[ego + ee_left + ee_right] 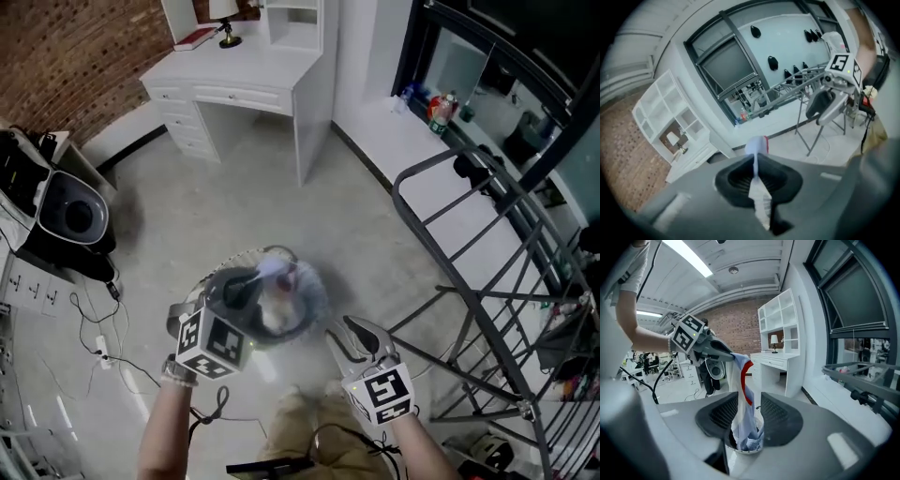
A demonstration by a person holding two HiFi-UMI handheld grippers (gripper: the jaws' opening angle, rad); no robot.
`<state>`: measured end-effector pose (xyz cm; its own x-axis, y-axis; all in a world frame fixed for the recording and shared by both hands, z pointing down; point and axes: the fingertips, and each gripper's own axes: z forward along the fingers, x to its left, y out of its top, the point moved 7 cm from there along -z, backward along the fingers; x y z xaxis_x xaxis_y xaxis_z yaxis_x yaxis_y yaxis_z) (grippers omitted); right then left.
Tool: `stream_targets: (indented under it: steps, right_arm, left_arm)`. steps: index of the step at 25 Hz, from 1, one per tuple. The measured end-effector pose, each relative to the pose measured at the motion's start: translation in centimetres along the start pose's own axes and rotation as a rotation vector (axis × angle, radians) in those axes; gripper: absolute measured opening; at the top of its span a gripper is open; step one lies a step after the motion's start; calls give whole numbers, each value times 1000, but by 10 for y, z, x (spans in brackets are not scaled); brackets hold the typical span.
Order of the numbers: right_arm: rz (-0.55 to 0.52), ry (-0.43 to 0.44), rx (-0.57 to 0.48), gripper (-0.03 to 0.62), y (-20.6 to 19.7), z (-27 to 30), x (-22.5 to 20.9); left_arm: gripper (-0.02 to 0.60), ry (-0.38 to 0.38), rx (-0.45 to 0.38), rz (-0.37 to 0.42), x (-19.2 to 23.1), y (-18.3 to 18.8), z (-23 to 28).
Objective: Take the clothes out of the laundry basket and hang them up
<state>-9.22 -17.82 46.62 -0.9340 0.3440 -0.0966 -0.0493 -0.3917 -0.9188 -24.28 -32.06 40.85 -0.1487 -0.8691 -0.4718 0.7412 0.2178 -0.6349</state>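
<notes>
Slip risk: garment (742, 390) hangs from L gripper (757, 174), tail end in laundry basket (315, 292).
L jaws clamp only a thin fold; R gripper (351, 336) jaws apart, gripping nothing, so I may drop it before the rack (487, 281).

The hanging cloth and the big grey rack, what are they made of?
The cloth looks like soft, thin fabric, white and pale blue with a red edge: it hangs limp in folds from the left gripper. The rack looks like metal tubing with a dull grey painted finish: thin, stiff bars with bent corners. Metal is only my guess from the look.
</notes>
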Motion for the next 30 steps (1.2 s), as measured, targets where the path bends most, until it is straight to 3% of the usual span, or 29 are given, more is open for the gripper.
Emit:
stream_targets:
  steps: [5, 13, 25, 30]
  right_arm:
    - [-35, 57, -20, 137, 35, 14, 1]
    - [-165, 223, -59, 173, 82, 59, 8]
    - [-322, 502, -27, 196, 126, 138, 41]
    - [-341, 552, -31, 196, 138, 169, 56]
  left_arm:
    - [12, 77, -23, 70, 39, 38, -51]
    - [11, 207, -21, 152, 76, 70, -122]
    - [12, 324, 28, 175, 88, 78, -200]
    - [12, 350, 55, 166, 90, 72, -218]
